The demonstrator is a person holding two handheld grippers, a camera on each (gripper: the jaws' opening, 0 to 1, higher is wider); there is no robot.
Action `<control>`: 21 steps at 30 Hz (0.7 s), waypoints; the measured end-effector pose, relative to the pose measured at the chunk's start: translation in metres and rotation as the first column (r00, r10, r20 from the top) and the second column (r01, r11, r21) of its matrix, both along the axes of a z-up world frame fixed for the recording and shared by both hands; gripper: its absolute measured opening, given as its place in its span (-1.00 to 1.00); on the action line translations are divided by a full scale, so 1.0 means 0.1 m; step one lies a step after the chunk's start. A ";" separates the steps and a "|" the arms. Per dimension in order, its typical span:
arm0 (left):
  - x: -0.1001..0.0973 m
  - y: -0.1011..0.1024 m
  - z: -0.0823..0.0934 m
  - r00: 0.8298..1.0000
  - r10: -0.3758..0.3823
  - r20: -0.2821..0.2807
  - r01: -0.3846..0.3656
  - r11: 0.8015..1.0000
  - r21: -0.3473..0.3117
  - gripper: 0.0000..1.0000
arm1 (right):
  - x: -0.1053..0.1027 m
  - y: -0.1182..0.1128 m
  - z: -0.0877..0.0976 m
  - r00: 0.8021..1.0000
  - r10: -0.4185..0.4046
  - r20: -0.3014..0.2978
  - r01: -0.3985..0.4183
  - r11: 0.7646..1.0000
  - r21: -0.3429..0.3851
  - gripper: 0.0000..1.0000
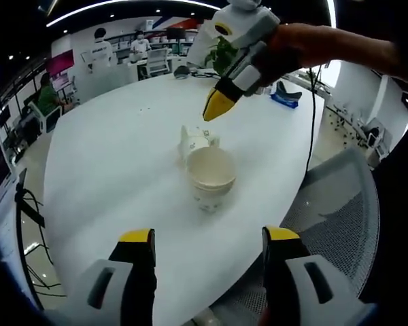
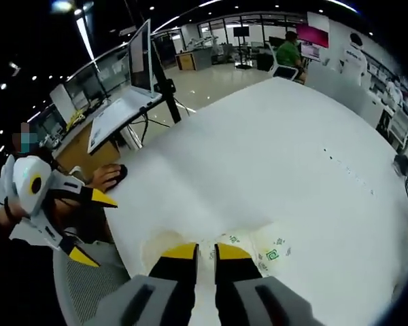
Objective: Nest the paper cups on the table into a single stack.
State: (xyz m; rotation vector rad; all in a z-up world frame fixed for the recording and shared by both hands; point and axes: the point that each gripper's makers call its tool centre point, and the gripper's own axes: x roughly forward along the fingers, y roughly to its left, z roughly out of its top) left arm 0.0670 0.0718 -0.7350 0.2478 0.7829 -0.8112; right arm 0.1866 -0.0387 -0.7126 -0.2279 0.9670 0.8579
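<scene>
progress: we judge nesting partly done, upright cup stack [image 1: 211, 175] standing | left: toppled cup [image 1: 193, 140] touching behind it (still loose) | tongs: our left gripper [image 1: 209, 246] gapes empty, right gripper [image 1: 219, 105] nearly closed, empty

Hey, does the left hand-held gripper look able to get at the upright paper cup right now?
Probably yes. The left hand-held gripper is open, facing the upright cup across bare table; the right hand-held gripper hovers beyond it.
</scene>
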 end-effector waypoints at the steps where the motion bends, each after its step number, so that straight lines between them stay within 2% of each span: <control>1: 0.01 0.00 -0.01 1.000 -0.001 0.000 0.001 1.000 0.001 0.24 | 0.05 -0.05 -0.01 1.000 -0.014 0.004 0.014 1.000 -0.002 -0.86; 2: 0.01 0.00 -0.02 1.000 -0.002 -0.002 0.002 1.000 0.002 0.24 | 0.12 -0.13 -0.03 0.999 -0.032 0.011 0.032 0.999 -0.007 -0.84; 7: 0.02 -0.01 -0.06 1.000 -0.006 -0.005 0.006 1.000 0.005 0.24 | 0.10 -0.34 -0.09 0.996 -0.078 0.030 0.079 0.997 -0.025 -0.67; 10: 0.02 -0.01 -0.09 1.000 -0.007 -0.007 0.007 1.000 0.007 0.24 | 0.23 -0.49 -0.22 0.995 -0.101 0.022 0.102 0.994 -0.042 -0.58; 12: 0.01 -0.01 -0.09 1.000 -0.007 -0.008 0.007 1.000 0.007 0.24 | 0.23 -0.51 -0.28 0.994 -0.101 0.027 0.103 0.994 -0.049 -0.54; 16: -0.01 0.00 -0.11 1.000 -0.005 -0.013 0.005 1.000 0.011 0.24 | 0.21 -0.39 -0.35 0.998 -0.037 0.057 0.039 0.999 -0.030 -0.49; 21: -0.04 0.02 -0.10 1.000 -0.006 -0.016 0.007 1.000 0.017 0.24 | 0.25 -0.26 -0.51 0.991 0.089 0.095 -0.083 0.994 -0.065 -0.38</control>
